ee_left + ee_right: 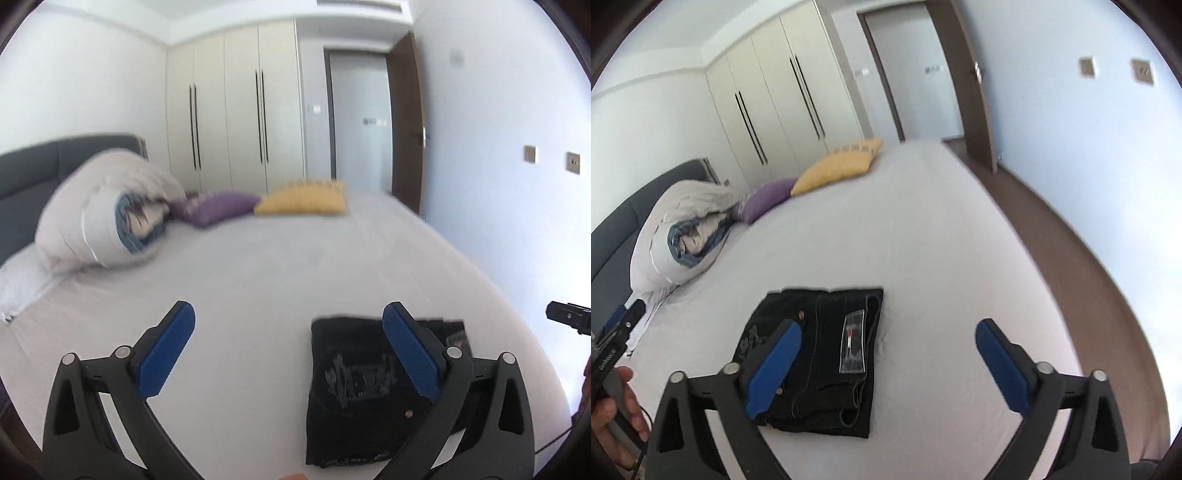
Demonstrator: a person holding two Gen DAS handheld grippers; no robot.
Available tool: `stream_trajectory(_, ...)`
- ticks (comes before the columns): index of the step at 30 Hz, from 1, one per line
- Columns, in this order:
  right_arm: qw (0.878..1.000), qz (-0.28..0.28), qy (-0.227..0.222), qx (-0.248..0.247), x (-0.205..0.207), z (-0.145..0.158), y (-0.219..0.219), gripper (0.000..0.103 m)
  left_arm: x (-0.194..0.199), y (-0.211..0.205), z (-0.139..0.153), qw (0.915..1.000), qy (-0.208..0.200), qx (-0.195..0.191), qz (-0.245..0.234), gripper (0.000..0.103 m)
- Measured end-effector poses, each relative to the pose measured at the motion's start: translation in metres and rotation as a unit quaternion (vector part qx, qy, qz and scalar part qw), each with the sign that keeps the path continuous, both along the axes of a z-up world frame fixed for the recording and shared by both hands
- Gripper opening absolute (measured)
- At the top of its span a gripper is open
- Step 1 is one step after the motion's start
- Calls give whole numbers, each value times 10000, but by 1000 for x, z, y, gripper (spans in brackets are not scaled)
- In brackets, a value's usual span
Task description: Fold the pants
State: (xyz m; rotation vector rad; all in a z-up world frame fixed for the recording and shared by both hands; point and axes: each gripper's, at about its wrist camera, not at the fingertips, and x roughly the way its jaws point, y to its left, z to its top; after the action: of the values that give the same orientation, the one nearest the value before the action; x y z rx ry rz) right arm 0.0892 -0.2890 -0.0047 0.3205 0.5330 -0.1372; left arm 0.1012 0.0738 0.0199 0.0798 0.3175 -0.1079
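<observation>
The black pants (354,391) lie folded into a compact rectangle on the grey bed sheet (258,266). In the right wrist view the pants (827,354) show a clear size sticker and a copper button. My left gripper (288,350) is open and empty, above the bed, with the pants under its right finger. My right gripper (888,363) is open and empty, hovering over the pants' right edge. Its tip shows at the right edge of the left wrist view (569,319). The left gripper's body shows at the left of the right wrist view (617,339).
A rolled white duvet (103,218) lies at the headboard. A purple cushion (218,208) and a yellow cushion (303,199) lie at the far side of the bed. Wardrobes (229,107) and a door (362,118) stand behind. Brown floor (1071,236) runs along the bed's right edge.
</observation>
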Motion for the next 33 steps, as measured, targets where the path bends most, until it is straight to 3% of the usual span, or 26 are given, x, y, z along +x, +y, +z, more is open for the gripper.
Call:
stream_trajectory(3,9944,-212,-879,-543,-46,51,12,103,-44,-9,41,9977,-627,88,234,103)
stream_trajectory(7,9807,-375,-1646,-981,-89,107,24,103,-97,-2,92,9956,-917,163,37,103)
stream_trajectory(12,9649,-444,-2098,-1516,-129,152,40,103,-121,-10,134,9957,-899,207,-126,103)
stream_trajectory(15,9680,-224,-2094,-1362,-138,163,49,103,-132,-3,146,9975,-583,214,-334,103)
stream_trajectory(20,9778,-199,-1704,-1201,-137,157,59,103,-130,-8,128,9990,61,328,-284,103)
stream_trajectory(24,9875,-316,-999,-1176,-125,129,60,103,-106,-21,89,9955,889,239,-235,103)
stream_trajectory(28,9962,-331,-227,-768,-108,90,61,103,-82,-33,47,9877,1526,333,-101,103)
stream_trajectory(33,9957,-233,370,-817,-101,54,75,103,-59,-38,16,9818,1880,258,-37,103)
